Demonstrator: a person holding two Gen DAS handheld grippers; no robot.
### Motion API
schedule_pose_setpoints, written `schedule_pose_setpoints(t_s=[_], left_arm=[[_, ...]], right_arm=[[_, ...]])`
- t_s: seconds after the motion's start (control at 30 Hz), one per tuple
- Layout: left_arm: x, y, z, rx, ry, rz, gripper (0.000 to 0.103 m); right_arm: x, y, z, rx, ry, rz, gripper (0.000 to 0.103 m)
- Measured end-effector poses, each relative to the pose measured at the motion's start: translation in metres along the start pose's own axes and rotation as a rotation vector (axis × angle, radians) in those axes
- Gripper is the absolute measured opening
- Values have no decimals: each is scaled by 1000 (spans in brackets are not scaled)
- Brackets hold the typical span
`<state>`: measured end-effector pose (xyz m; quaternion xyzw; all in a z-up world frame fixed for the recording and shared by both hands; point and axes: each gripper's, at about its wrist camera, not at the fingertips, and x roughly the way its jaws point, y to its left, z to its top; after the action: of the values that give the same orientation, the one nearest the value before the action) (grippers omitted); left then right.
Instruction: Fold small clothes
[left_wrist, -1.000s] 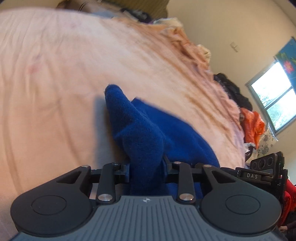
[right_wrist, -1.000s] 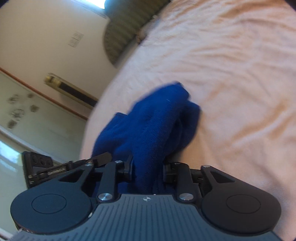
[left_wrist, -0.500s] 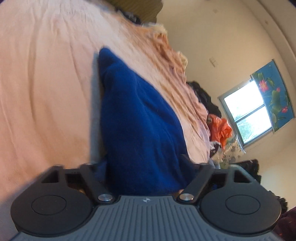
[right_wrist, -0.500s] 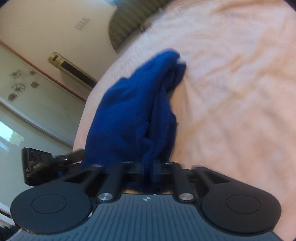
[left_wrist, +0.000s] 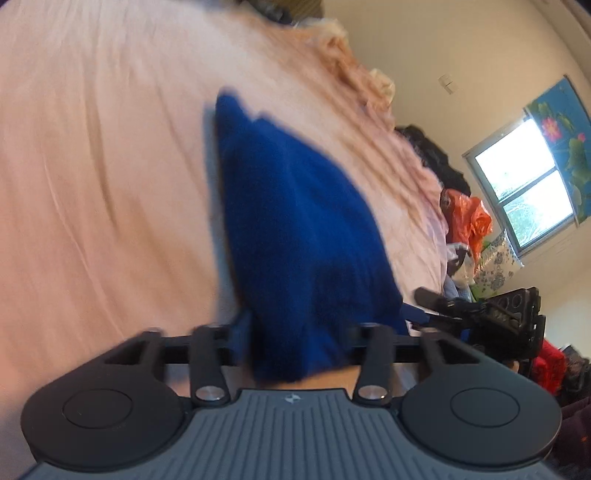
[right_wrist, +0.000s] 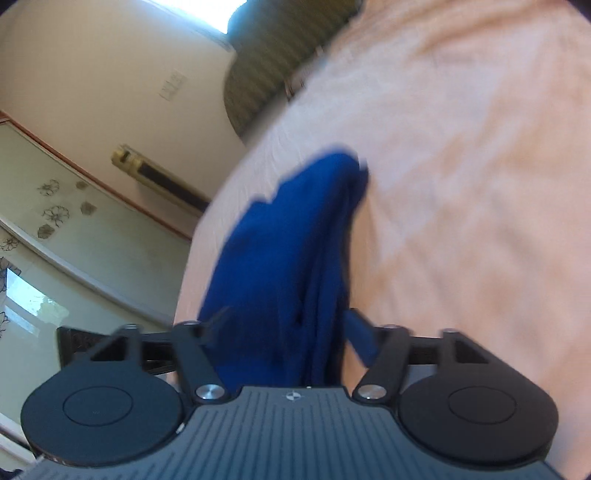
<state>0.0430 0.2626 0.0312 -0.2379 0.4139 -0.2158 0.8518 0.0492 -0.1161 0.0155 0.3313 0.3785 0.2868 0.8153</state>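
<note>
We see one bed (left_wrist: 92, 166) with a peach sheet filling both views. One blue garment (left_wrist: 295, 229) is draped from our tools down onto it, blurred. Left view only: window (left_wrist: 524, 184) far right, orange clothes pile (left_wrist: 472, 221), and the other tool at right. Right view only: wall unit (right_wrist: 159, 177) far left, striped headboard (right_wrist: 273, 48). Left tool (left_wrist: 295, 339) fingers sit spread, cloth between them; right tool (right_wrist: 291, 332) likewise spread. We cannot tell whether either grips.
</note>
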Motion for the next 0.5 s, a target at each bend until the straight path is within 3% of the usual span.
schedule_pose_setpoints(t_s=[0.03, 0.1, 0.2, 0.3, 0.33, 0.37, 0.4, 0.43, 0.5], left_arm=[[-5, -3, 10, 47, -53, 29, 88], [1, -7, 36, 106, -115, 80, 88], [43, -1, 77, 88, -94, 106, 87], [90, 1, 101, 125, -48, 232, 87], [102, -1, 106, 135, -38, 254, 87], [111, 0, 107, 145, -38, 270, 85], [115, -1, 106, 170, -54, 292, 68], [119, -5, 106, 204, -67, 319, 41], [124, -8, 103, 222, -67, 328, 37]], right_arm=[[4, -1, 14, -3, -15, -10, 74], [25, -6, 45, 6, -31, -26, 74], [73, -13, 85, 2, -11, -106, 73], [117, -21, 104, 22, 23, -154, 71], [125, -22, 107, 21, 27, -154, 68], [132, -21, 105, 1, 22, -156, 49], [139, -19, 106, -27, 34, -172, 19], [144, -17, 105, -56, 56, -184, 20], [142, -6, 105, -146, 29, -196, 15]])
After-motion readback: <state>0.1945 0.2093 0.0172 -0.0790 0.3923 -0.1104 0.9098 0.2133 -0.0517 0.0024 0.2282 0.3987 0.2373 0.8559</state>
